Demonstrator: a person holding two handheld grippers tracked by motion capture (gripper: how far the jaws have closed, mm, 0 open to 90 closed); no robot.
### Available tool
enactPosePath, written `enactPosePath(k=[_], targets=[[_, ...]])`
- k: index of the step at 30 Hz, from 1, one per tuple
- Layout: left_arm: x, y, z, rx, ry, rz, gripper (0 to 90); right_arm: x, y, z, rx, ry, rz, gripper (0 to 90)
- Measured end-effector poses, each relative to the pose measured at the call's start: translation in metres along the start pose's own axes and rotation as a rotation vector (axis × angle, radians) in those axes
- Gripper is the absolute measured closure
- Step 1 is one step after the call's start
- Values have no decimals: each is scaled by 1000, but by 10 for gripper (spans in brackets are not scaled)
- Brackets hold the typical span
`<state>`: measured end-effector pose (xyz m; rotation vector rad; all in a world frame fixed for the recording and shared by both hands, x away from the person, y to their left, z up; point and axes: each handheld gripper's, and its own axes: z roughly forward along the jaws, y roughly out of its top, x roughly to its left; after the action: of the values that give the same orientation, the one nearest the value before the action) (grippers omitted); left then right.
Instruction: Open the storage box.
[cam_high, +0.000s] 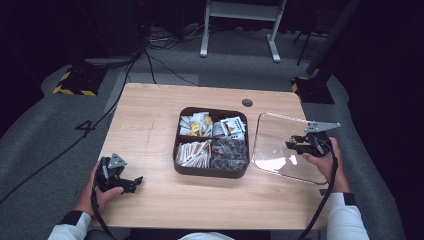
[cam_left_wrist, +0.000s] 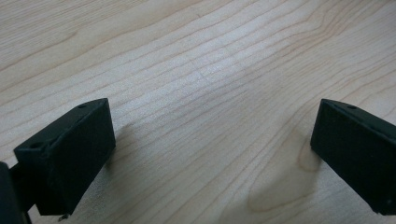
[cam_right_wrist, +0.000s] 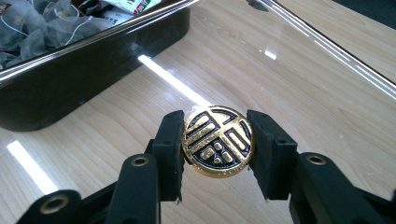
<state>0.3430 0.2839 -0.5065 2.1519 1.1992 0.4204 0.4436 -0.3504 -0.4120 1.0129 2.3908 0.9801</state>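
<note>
A dark square box (cam_high: 210, 172) with four compartments of tea bags and sachets stands open in the middle of the table. Its clear lid (cam_high: 277, 150) is to the right of the box, over the table's right side. My right gripper (cam_high: 293, 145) is shut on the lid's round gold-and-black knob (cam_right_wrist: 218, 142), with one pad pressing on each side of it. In the right gripper view the box's wall (cam_right_wrist: 70, 84) is at upper left, and I see the wood through the lid. My left gripper (cam_high: 134, 183) rests on the table near the front left, with its jaws (cam_left_wrist: 212, 154) open over bare wood.
The wooden table (cam_high: 150, 125) has a small dark hole (cam_high: 247, 102) near its far edge. Grey carpet, cables and a white stand (cam_high: 240, 25) lie beyond it. The lid reaches past the table's right edge.
</note>
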Motion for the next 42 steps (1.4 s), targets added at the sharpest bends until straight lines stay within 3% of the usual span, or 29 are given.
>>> enactPosePath(k=[9, 20, 34, 42], targets=[[0, 0, 0, -1, 0, 0, 1, -7, -6, 14, 25, -12, 7, 590], [0, 0, 0, 0, 0, 0, 1, -19, -19, 44, 111, -32, 12, 590], [0, 0, 0, 0, 0, 2, 0, -20, -24, 70, 122, -2, 20, 589], [0, 0, 0, 0, -1, 1, 0, -18, -23, 75, 120, 0, 25, 589]])
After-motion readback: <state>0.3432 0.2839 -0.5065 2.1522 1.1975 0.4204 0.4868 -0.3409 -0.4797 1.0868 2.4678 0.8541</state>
